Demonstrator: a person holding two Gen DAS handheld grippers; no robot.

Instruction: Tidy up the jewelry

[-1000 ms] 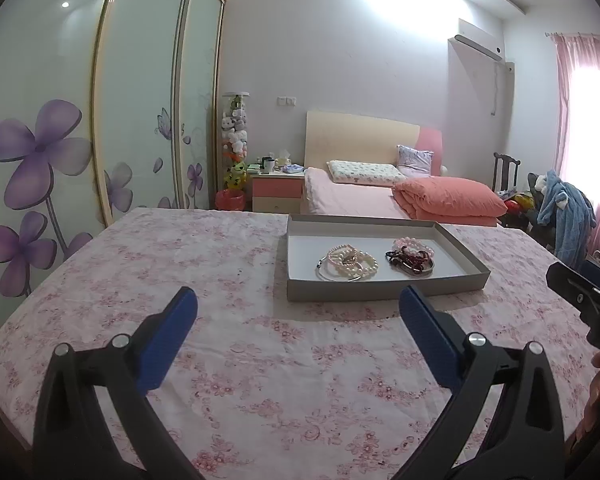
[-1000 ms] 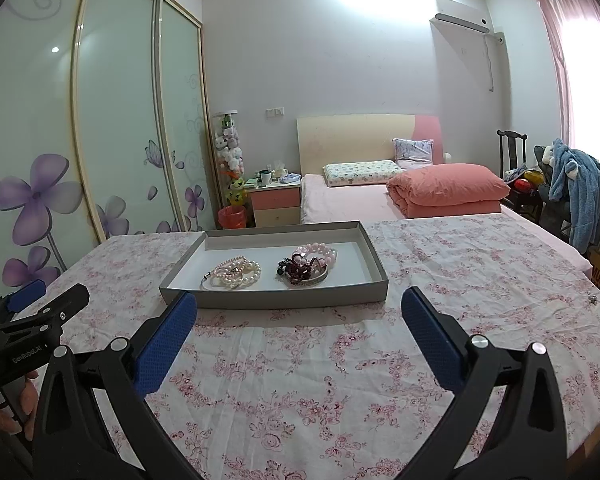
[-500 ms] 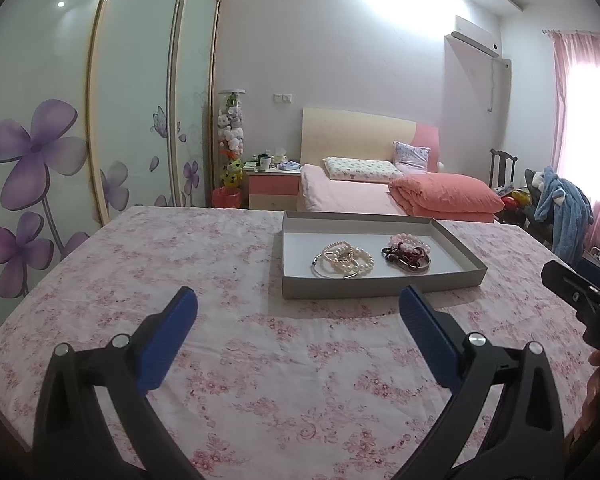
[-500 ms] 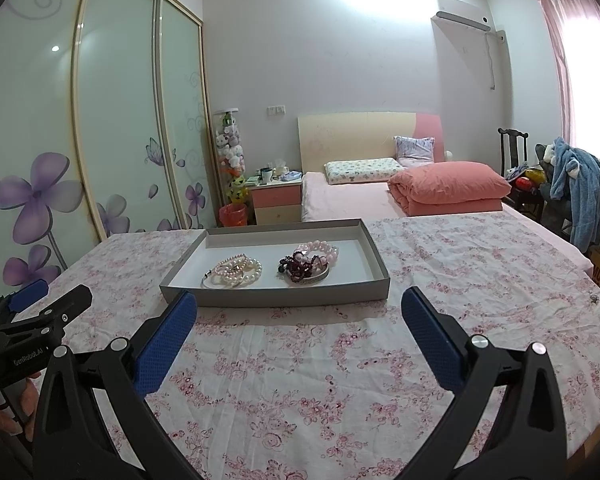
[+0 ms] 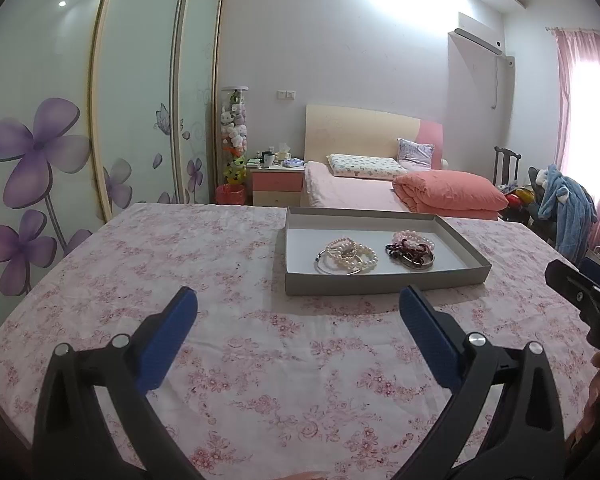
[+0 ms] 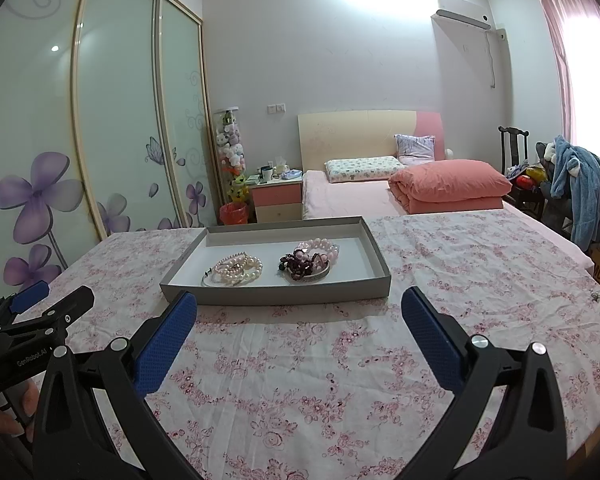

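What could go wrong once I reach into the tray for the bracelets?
1. The pearl bracelets lie heaped together over a thin silver bangle, so a pinch may lift several pieces at once.
2. The dark bead bracelet lies tangled against the pink bead bracelet; pulling one could drag the other.
3. The grey tray looks light and sits on a loose floral tablecloth, so either open gripper, left gripper or right gripper, nudging its wall might slide it.

We saw a shallow grey tray [image 5: 384,285] right of centre in the frame. Inside it lay two heaps: cream pearl bracelets [image 5: 350,256] on the left, pink and dark red bead bracelets [image 5: 412,246] on the right, slightly apart.
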